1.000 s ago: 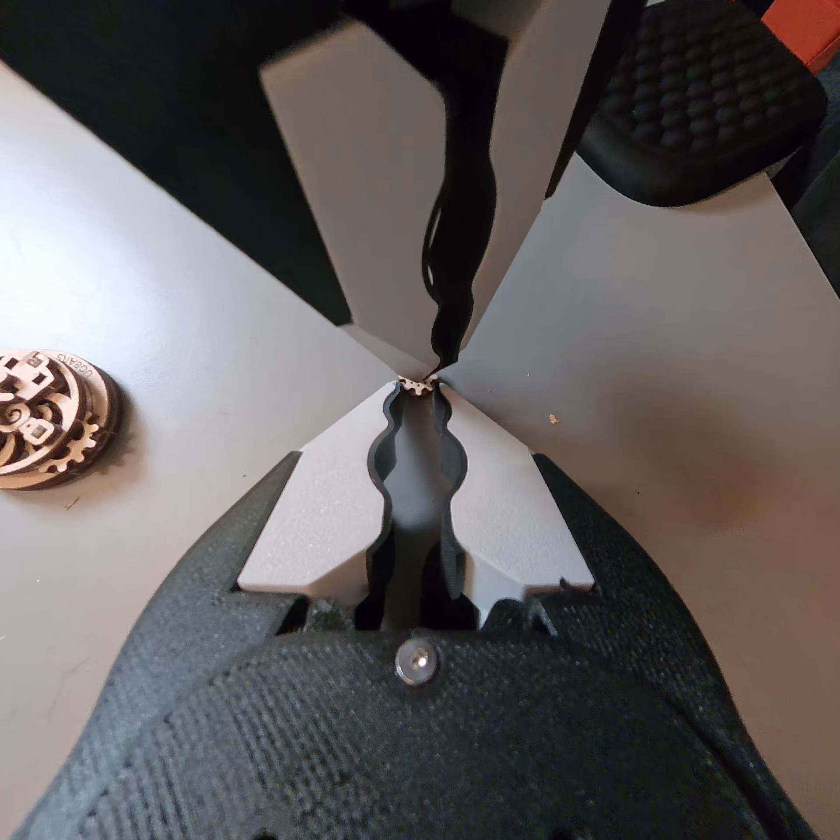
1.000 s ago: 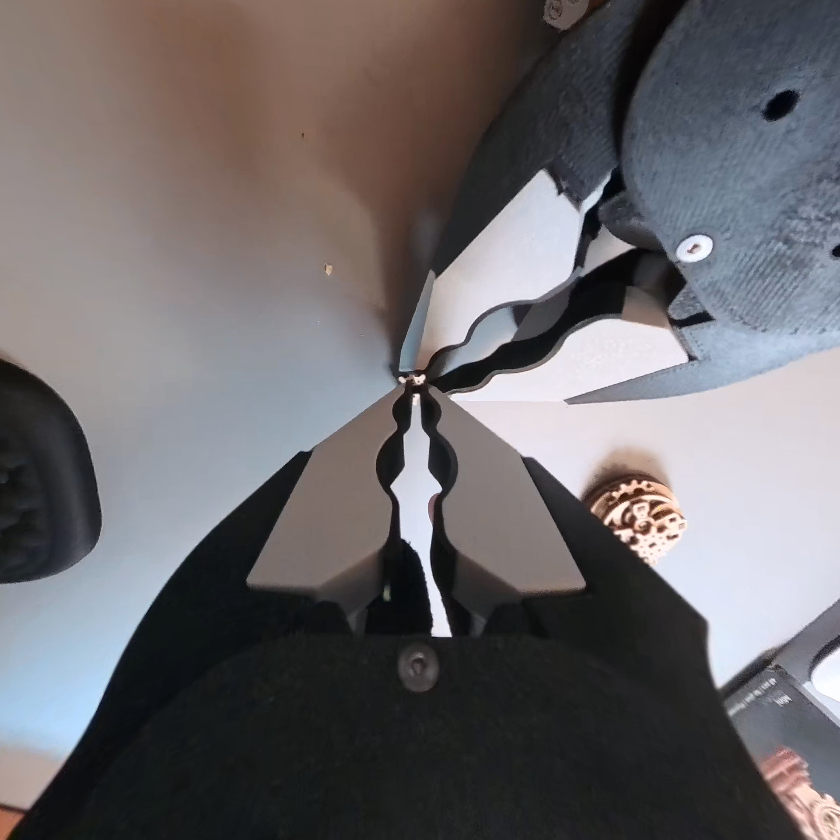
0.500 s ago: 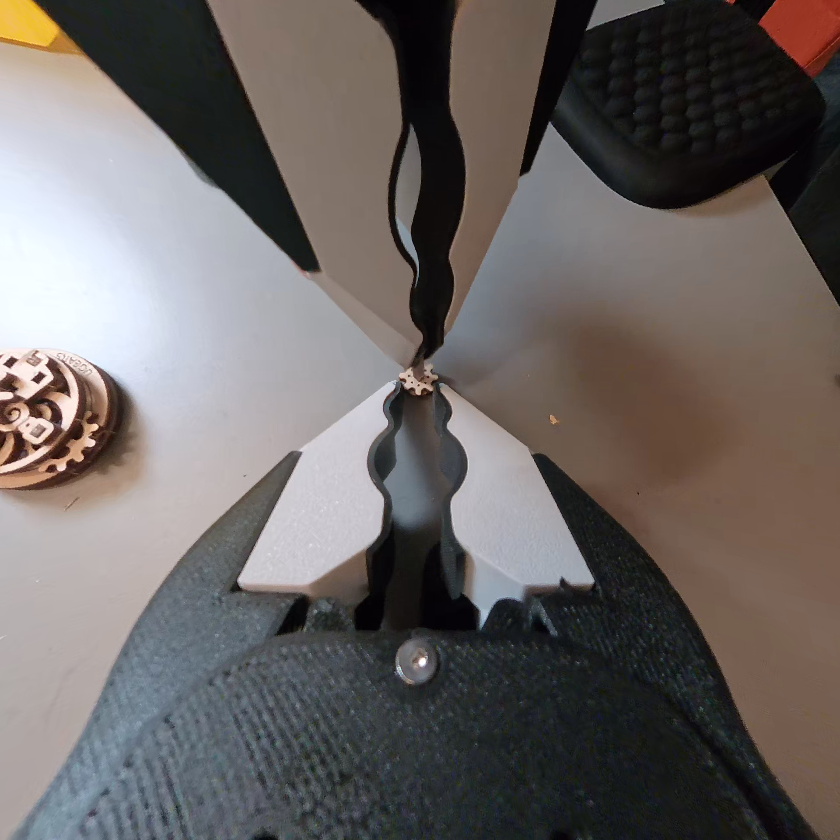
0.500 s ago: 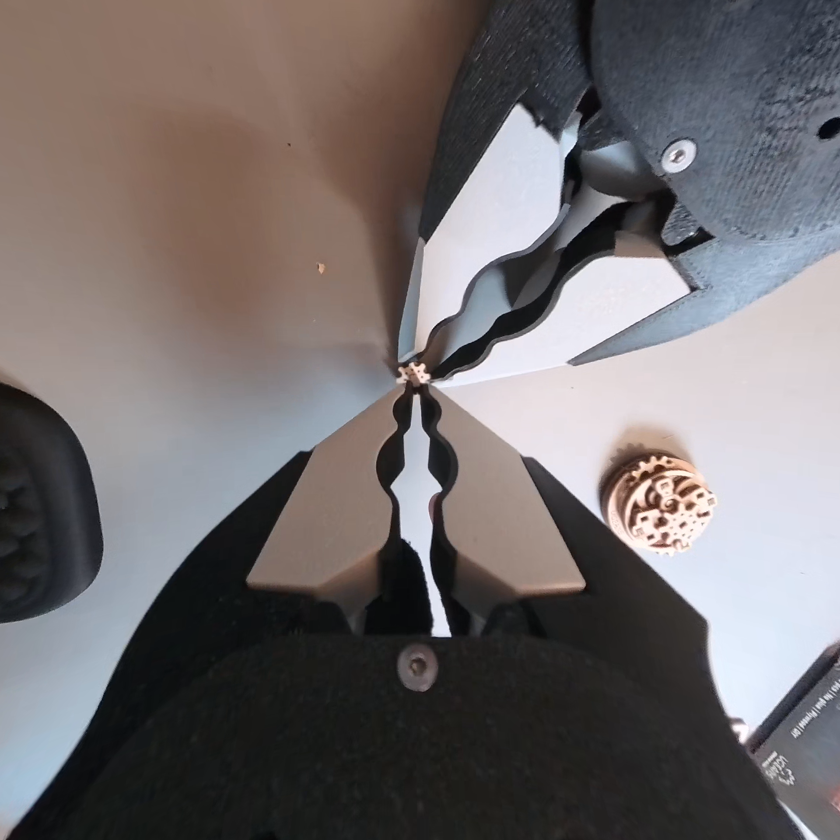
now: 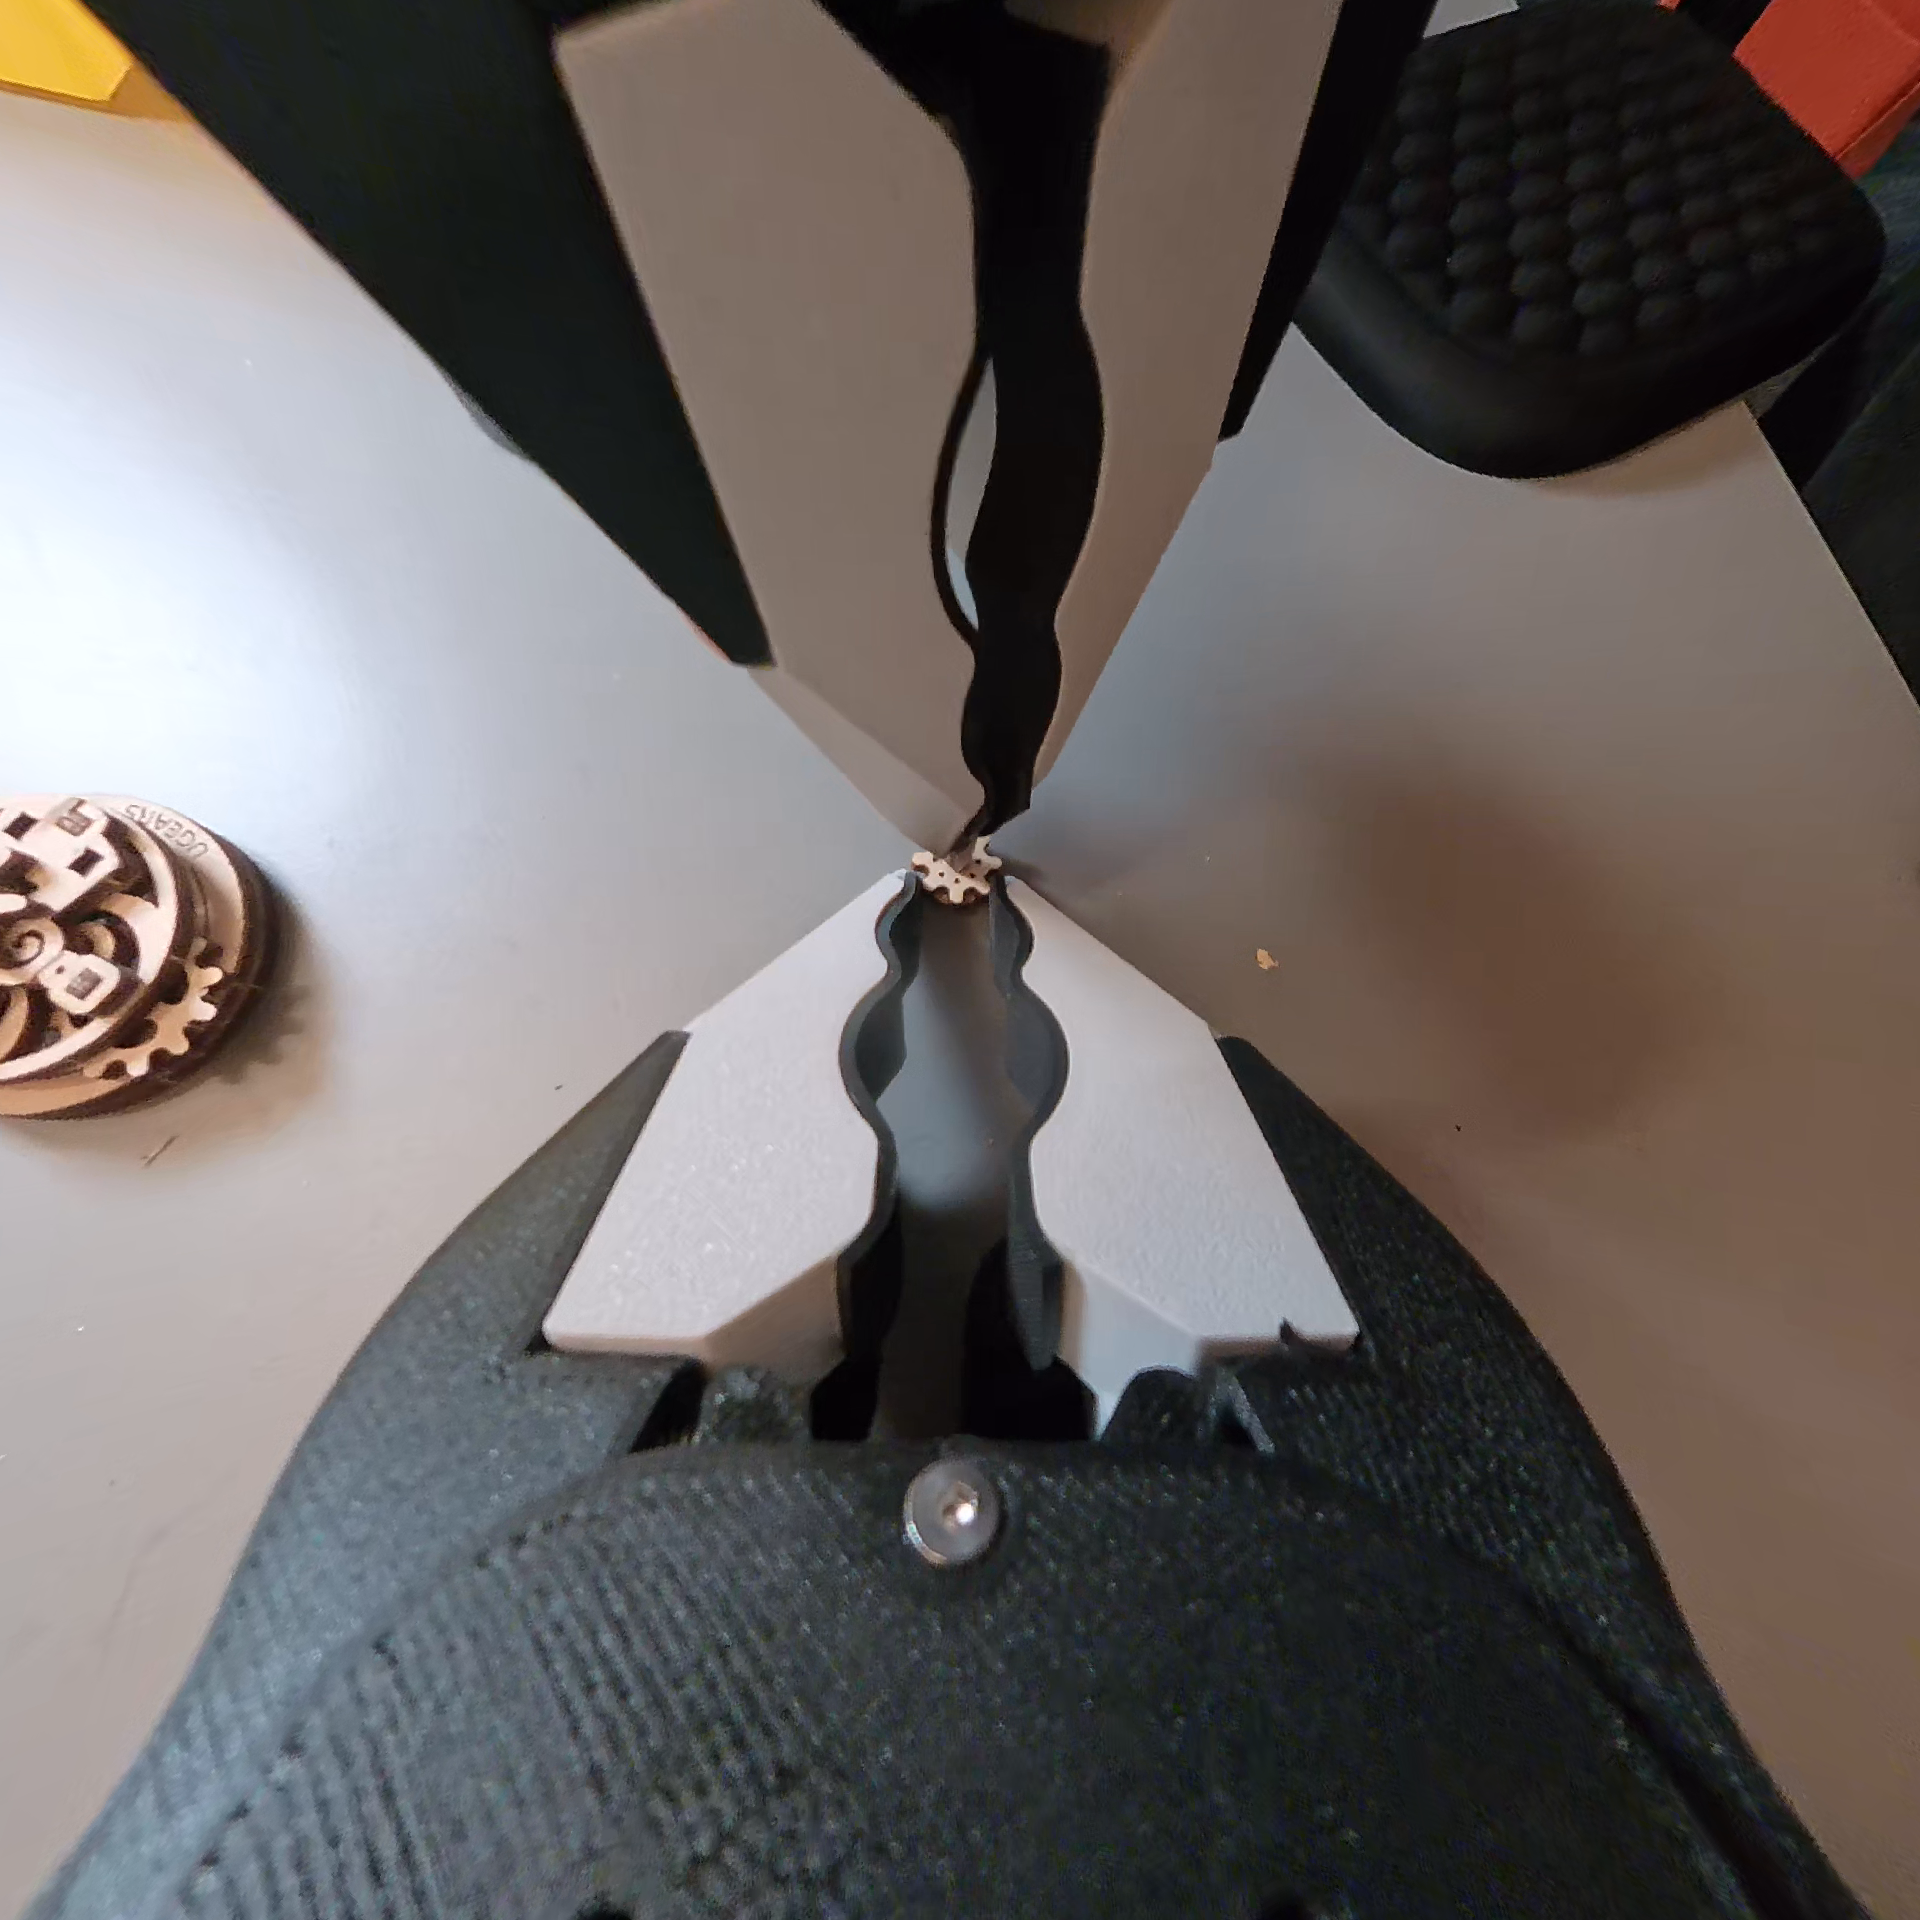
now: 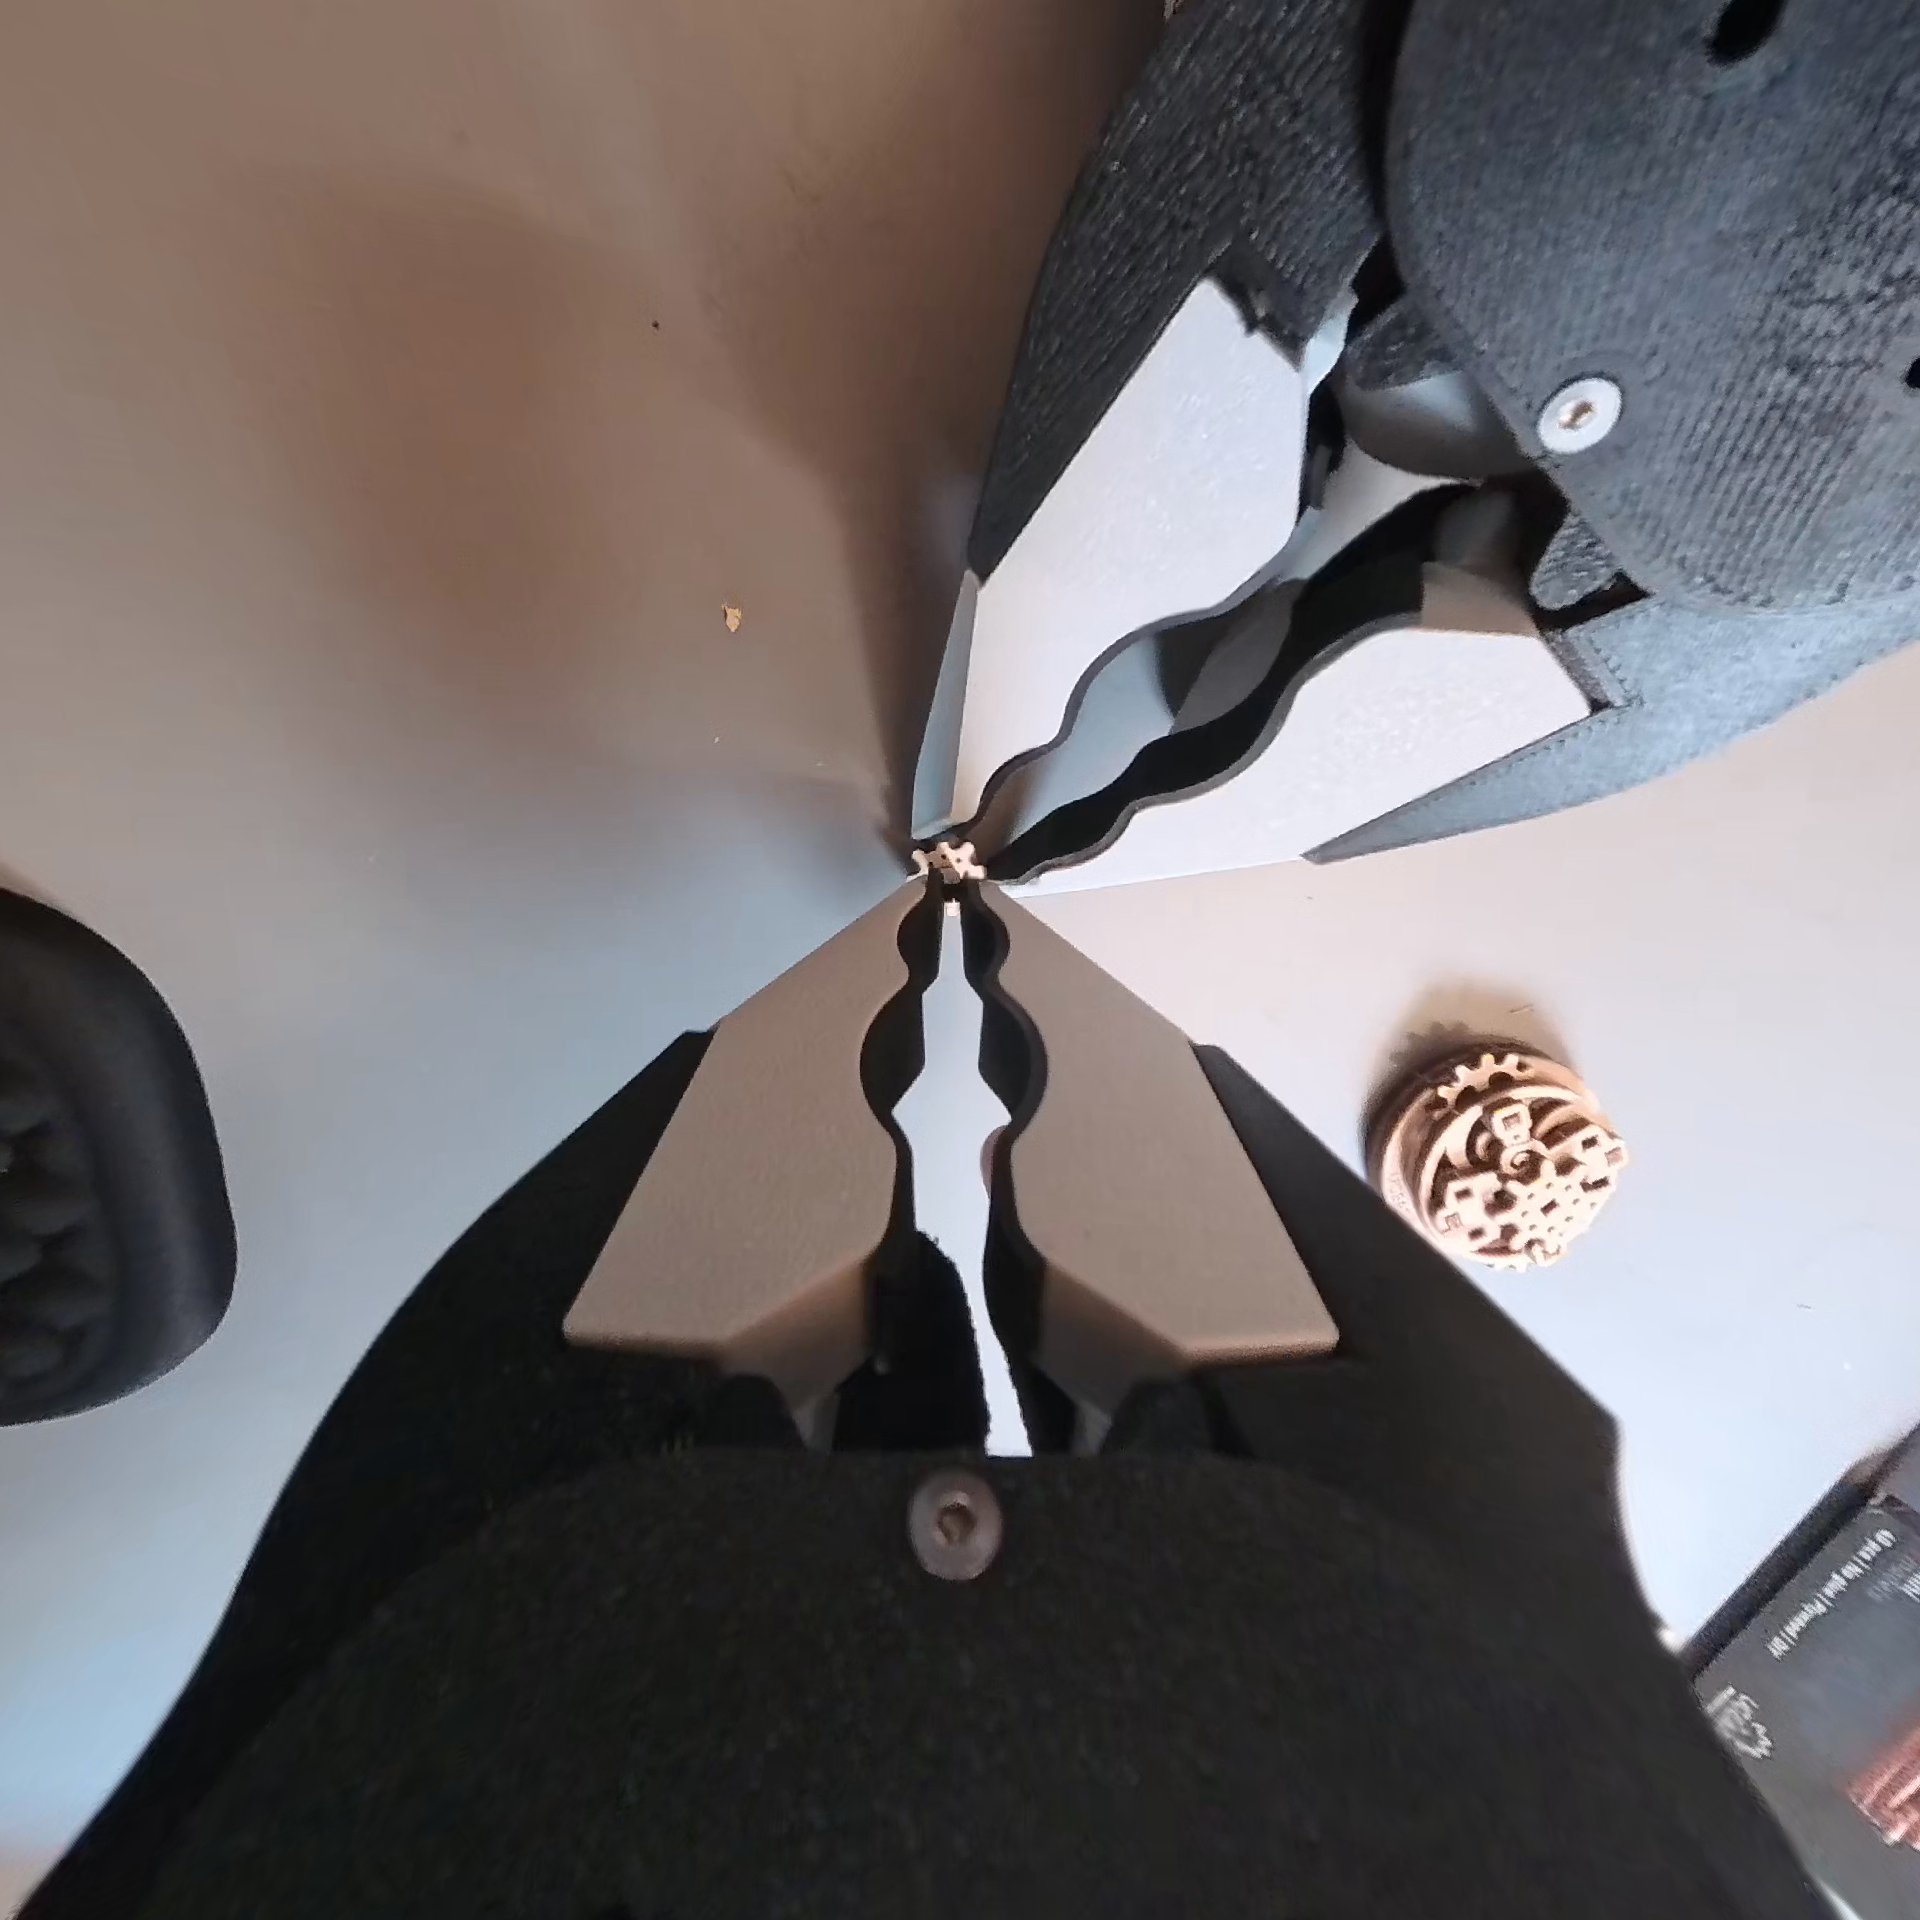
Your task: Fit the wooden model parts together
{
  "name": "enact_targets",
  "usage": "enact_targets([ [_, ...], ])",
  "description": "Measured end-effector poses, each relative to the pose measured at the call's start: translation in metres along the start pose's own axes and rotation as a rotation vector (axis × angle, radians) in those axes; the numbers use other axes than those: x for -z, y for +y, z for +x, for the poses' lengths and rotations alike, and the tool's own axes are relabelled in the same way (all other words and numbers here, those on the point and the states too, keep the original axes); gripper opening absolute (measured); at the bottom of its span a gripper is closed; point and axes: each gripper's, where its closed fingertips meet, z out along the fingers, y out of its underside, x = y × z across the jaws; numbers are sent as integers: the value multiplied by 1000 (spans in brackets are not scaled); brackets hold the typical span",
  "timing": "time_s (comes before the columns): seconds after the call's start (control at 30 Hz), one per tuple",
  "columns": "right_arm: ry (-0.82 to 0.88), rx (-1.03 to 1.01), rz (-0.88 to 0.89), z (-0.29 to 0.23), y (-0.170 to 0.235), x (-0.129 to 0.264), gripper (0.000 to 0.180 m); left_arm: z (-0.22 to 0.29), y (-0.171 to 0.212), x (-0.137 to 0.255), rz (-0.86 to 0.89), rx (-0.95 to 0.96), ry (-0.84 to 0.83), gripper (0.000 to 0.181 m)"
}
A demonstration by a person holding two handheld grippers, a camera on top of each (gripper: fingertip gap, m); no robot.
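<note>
A tiny pale wooden gear (image 5: 956,873) is pinched flat between my left gripper's (image 5: 954,896) tips, a little above the grey table. My right gripper (image 5: 982,821) comes in from the far side, and its shut tips touch the gear's far edge. In the right wrist view the gear (image 6: 948,860) sits just beyond my right gripper (image 6: 952,906), which is shut on a tiny pale wooden peg (image 6: 953,910). My left gripper (image 6: 961,836) reaches in there from the upper right. A round wooden gear model (image 5: 94,956) lies on the table to the left and also shows in the right wrist view (image 6: 1496,1158).
A black padded armrest (image 5: 1590,229) overhangs the table edge and also shows in the right wrist view (image 6: 83,1153). A dark printed box (image 6: 1829,1704) lies at the lower right. A wood crumb (image 5: 1264,958) lies on the grey table (image 5: 312,623). My left and right fingertips are right by each other.
The two grippers have swung round each other while their tips stay together. The gear has turned flatter towards the left camera, showing more of its face. The round model has not moved on the table.
</note>
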Motion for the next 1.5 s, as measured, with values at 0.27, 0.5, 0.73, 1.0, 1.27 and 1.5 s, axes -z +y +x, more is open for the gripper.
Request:
enact_targets([
  [0.27, 22, 1, -16, 0, 0, 0, 1, 0, 0, 0, 0, 2, 2, 11],
  [0.5, 10, -47, 8, 0, 1, 1, 1, 0, -1, 3, 11, 12, 1, 23],
  [0.73, -1, -208, 182, -1, 2, 17, 1, -6, -4, 23, 39, 15, -31, 33],
  [1.0, -16, -471, 609, 4, -11, 52, 1, 2, -4, 18, 43, 24, 3, 25],
  [1.27, 32, -619, 1069, 11, -22, 95, 1, 8, -66, 53, 409, 36, 19, 18],
  [1.5, 85, -616, 1060, -2, -16, 101, 1, 12, -71, 50, 380, -10, -15, 16],
])
